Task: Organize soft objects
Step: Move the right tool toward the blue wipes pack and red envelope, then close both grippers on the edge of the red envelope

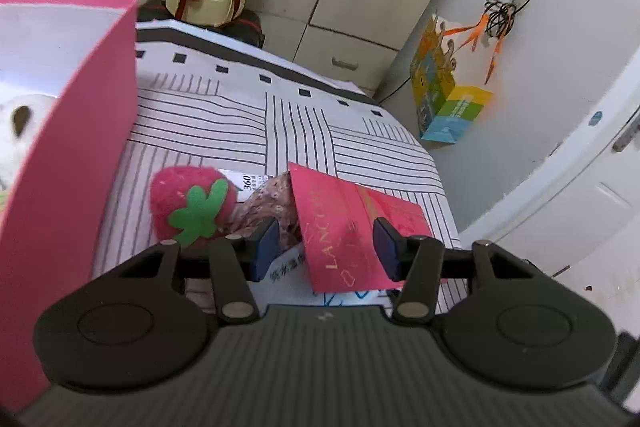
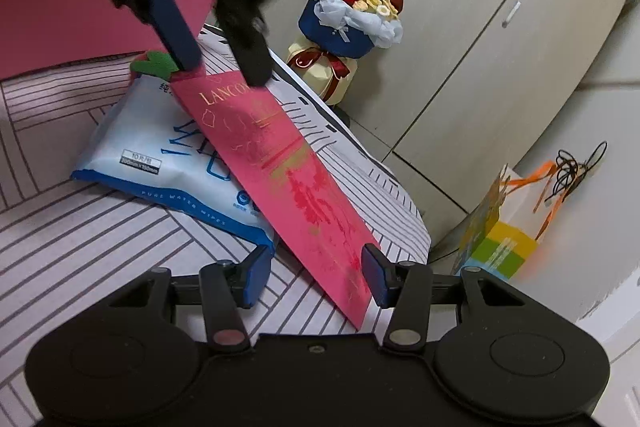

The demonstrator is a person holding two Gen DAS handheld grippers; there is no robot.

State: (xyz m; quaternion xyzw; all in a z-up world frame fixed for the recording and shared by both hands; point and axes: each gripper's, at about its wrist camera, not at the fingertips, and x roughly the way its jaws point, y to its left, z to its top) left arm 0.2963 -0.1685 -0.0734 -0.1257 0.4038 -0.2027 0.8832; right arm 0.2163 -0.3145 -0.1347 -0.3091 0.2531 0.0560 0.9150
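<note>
From the left wrist, the left gripper (image 1: 326,247) has its jaws apart around one end of a pink envelope (image 1: 344,223), pads not pressing; a strawberry toy (image 1: 188,201) lies beside a pink box (image 1: 76,131) on the striped sheet (image 1: 240,123). From the right wrist, the right gripper (image 2: 316,275) stands likewise apart around the envelope's other end; the envelope rests tilted on a wipes pack (image 2: 160,163).

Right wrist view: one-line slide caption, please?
Both claws flank a pink envelope lying across a wipes pack.
</note>
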